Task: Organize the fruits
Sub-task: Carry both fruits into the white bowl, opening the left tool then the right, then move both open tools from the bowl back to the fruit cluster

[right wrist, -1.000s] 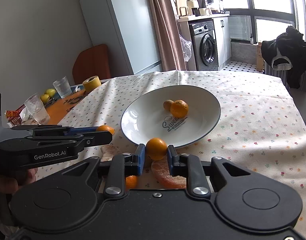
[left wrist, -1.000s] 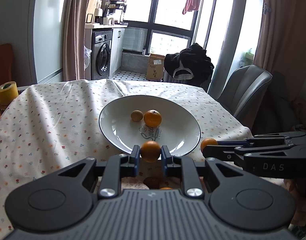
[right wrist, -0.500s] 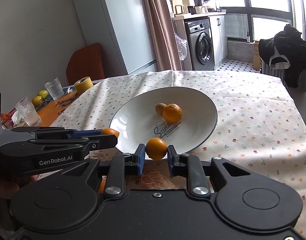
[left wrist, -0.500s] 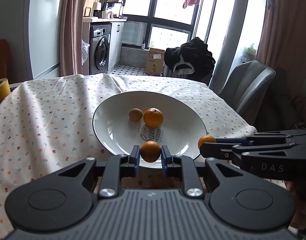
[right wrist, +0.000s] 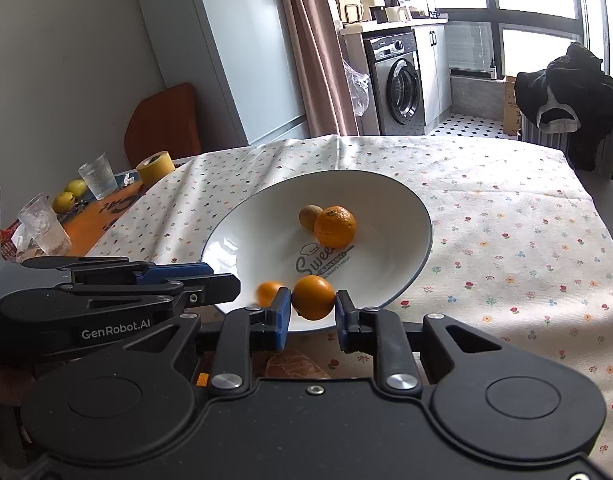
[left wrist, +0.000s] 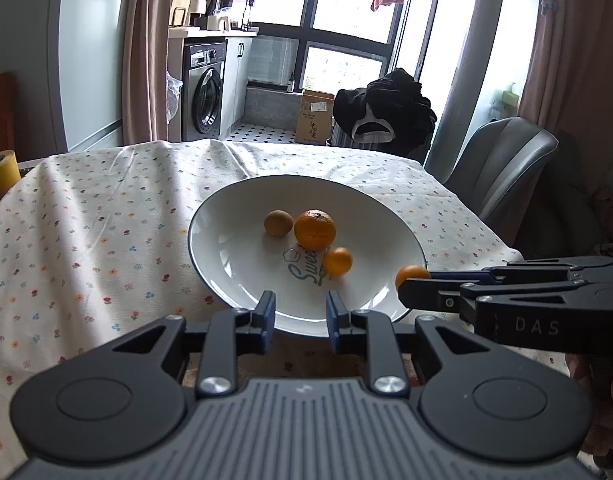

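A floral tablecloth (left wrist: pixel 86 216) is covering the desk; a washing machine (left wrist: pixel 204 98) is standing at 12 o'clock. The white plate (left wrist: pixel 234 216) is holding a large orange (left wrist: pixel 314 229), a brown fruit (left wrist: pixel 278 223) and a small orange (left wrist: pixel 337 261). The left gripper (left wrist: pixel 299 312) jaws have just been opening, empty. The right gripper (right wrist: pixel 313 312) is clenching another orange (right wrist: pixel 313 297) at the plate's 6 o'clock rim.

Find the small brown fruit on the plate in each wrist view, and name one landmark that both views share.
Left wrist view: the brown fruit sits near the centre of the picture, on the white plate, just left of the large orange.
Right wrist view: the brown fruit is just above centre, partly hidden behind the left side of the large orange.
Shared landmark: the washing machine behind the table.
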Tool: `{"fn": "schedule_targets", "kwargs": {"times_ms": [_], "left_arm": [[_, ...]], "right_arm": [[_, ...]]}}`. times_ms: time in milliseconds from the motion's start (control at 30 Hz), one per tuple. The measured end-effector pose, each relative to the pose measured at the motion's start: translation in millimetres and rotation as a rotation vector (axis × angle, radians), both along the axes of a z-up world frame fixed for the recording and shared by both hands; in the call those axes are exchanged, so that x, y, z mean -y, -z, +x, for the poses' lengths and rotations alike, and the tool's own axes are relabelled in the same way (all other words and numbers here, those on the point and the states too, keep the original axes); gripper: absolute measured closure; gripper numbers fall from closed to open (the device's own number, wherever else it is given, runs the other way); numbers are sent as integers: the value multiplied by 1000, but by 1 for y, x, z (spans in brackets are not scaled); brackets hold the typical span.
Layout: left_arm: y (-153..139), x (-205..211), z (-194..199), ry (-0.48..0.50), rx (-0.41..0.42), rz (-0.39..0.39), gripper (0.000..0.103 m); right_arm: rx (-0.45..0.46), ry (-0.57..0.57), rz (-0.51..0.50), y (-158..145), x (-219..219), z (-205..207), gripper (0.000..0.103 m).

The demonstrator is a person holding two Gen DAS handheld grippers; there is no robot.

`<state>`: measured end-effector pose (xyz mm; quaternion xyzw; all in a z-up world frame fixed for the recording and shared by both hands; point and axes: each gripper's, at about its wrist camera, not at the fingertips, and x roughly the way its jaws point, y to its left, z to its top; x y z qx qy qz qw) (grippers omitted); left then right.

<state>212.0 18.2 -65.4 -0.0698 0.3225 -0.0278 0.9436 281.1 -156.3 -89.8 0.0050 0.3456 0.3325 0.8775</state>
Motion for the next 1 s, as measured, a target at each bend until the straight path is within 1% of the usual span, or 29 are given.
{"fn": "schedule_targets", "kwargs": {"times_ms": [100, 133, 167, 200, 233, 267, 300, 367, 433, 533, 567, 633, 667, 800, 833, 867, 900, 933, 1000], "left_arm": [[0, -4, -5, -9, -8, 1, 76], [-1, -5, -7, -14, -8, 2, 71], [-1, -6, -10, -20, -8, 5, 65], [-2, -7, -12, -25, -9, 8, 61], [-2, -8, -14, -29, -8, 12, 52], [-2, -9, -17, -33, -3, 13, 46], [-3, -10, -20, -35, 3, 13, 44], [-3, -11, -24, -42, 3, 12, 33], [-3, -13, -27, -49, 4, 14, 28], [-4, -14, -32, -53, 3, 14, 22], [-4, -14, -34, -57, -2, 17, 21], [-3, -15, -37, -65, -11, 18, 21], [-2, -16, -38, -67, -14, 14, 21], [-1, -19, -45, -76, -29, -15, 20], [0, -19, -47, -77, -30, -18, 19], [0, -19, -50, -76, -30, -17, 13], [-1, -19, -53, -78, -26, -15, 11], [-1, -18, -55, -80, -18, -12, 10], [-2, -17, -60, -80, -15, -10, 10]], "right_arm": [[-4, 2, 1, 1, -1, 1, 80], [-5, 2, 3, 1, -1, 1, 80], [-6, 2, 6, 1, -1, 1, 78], [-5, 3, 8, 0, -1, 0, 74], [0, 8, 7, 0, -1, 0, 74], [3, 8, 6, -1, -1, -1, 73], [3, 8, 6, -1, -1, -2, 72], [2, 10, 11, -2, -1, -4, 70], [2, 15, 15, -2, 1, -6, 66], [0, 17, 16, -2, 4, -9, 62], [-2, 19, 17, -2, 5, -10, 61], [0, 21, 20, -2, 7, -14, 52], [2, 21, 21, -3, 8, -16, 50], [11, 20, 26, -5, 12, -23, 34], [11, 18, 29, -6, 13, -25, 29], [12, 18, 31, -6, 14, -26, 26], [15, 20, 33, -6, 16, -28, 20], [17, 19, 36, -7, 17, -30, 15], [22, 19, 41, -8, 19, -34, 8]]}}
